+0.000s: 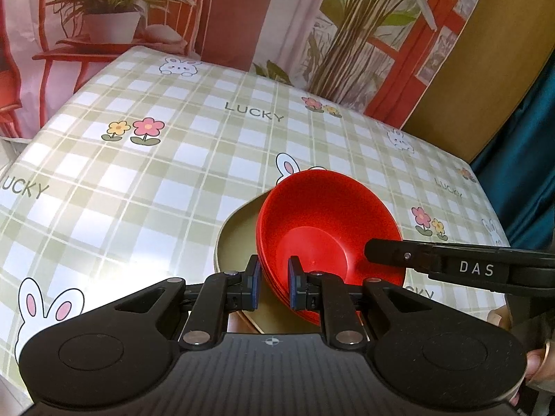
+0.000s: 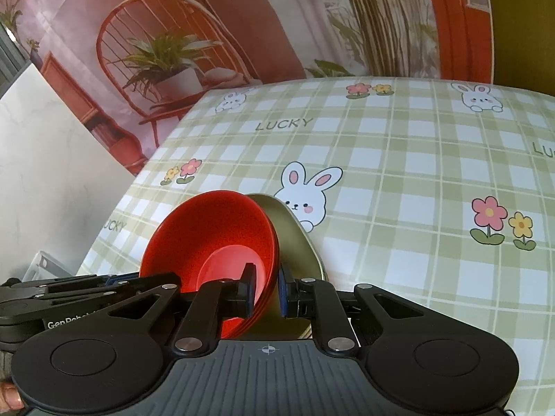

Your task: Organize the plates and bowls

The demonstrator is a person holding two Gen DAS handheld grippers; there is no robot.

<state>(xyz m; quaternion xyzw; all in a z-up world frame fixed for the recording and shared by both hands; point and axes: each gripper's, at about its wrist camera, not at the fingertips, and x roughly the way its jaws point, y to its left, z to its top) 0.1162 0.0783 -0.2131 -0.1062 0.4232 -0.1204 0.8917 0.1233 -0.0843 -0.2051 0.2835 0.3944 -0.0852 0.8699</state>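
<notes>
The left tongs (image 1: 274, 284) pinch the near rim of the stacked red bowls (image 1: 329, 228), narrow. The right tongs (image 2: 265, 291) clamp the opposite rim of the same stack. Just behind the bowls an olive plate (image 1: 239, 242) leans, both above the checked table (image 1: 173, 173).
</notes>
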